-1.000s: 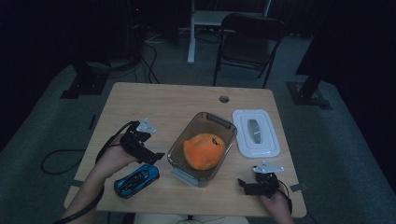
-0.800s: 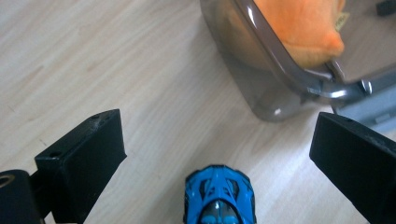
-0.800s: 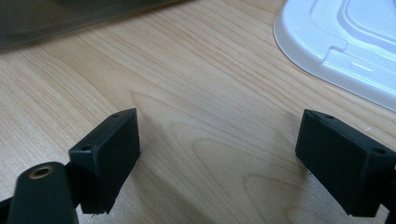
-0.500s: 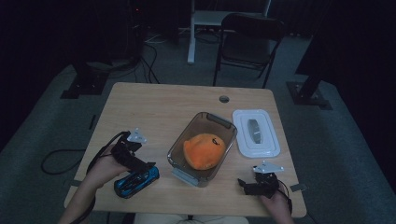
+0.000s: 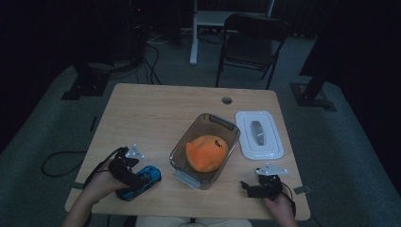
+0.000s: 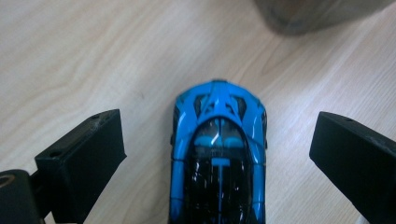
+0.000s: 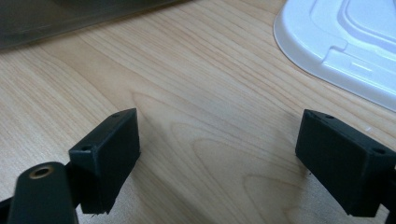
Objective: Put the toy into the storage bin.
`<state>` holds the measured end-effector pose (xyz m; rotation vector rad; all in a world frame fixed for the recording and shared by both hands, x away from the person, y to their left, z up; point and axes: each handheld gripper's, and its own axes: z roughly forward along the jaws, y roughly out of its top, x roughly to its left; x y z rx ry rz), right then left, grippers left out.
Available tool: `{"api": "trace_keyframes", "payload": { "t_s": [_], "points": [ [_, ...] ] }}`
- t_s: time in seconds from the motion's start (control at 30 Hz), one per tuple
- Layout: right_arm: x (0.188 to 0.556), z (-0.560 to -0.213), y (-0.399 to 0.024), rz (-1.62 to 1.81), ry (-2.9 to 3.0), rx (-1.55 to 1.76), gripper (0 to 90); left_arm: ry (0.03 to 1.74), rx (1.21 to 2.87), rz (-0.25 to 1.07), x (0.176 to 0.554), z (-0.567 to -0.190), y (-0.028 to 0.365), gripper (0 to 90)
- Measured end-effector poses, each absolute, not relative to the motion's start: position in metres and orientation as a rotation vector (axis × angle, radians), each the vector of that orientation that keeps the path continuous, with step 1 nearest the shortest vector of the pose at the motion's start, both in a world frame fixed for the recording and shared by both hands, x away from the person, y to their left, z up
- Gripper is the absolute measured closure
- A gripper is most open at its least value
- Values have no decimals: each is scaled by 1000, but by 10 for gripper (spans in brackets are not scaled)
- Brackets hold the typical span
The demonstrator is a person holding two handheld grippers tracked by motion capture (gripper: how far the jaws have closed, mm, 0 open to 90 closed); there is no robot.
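Toy car (image 6: 218, 158), blue with a black roof, lies on the wooden table (image 5: 156, 113) near its front left corner, close to the person's edge. Left gripper (image 5: 134, 176) sits right over the car in the high view, held by the person's left hand (image 5: 101, 184). In the left gripper view the two black jaws stand wide apart, one on each side of the car, with bare wood showing between each jaw and the car body; neither jaw touches it. Car points away from the camera, toward a blurred container edge at the top of that view.

Clear container (image 5: 204, 150) stands at mid-table, just right of the car, with an orange soft object (image 5: 206, 152) inside. White lid (image 5: 259, 134) lies flat on the table beside the container, on its right, apart from it.

Right gripper (image 5: 250, 188) rests low near the front right edge of the table, held by the right hand (image 5: 279, 205), well apart from the car. In the right gripper view its jaws are spread wide with nothing between them, only bare wood; the lid (image 7: 345, 42) shows at upper right, the container wall as a dark blur at upper left.

Room beyond the table is dark; a folding chair (image 5: 250, 42) stands behind the far edge
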<state>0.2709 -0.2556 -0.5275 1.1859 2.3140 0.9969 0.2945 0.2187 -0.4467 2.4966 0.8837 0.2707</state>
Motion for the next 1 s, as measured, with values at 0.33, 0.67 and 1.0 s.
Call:
{"api": "trace_keyframes", "payload": {
  "t_s": [0.33,0.67,1.0],
  "points": [
    [271,-527,-256,996,2315,1187,132,879,2606,251,289,-472,214,39],
    [271,-528,-255,997,2311,1189,133,903,2669,267,291,-490,216,60],
    [271,-528,-255,997,2310,1191,132,926,2666,224,292,-493,218,149]
  ]
}}
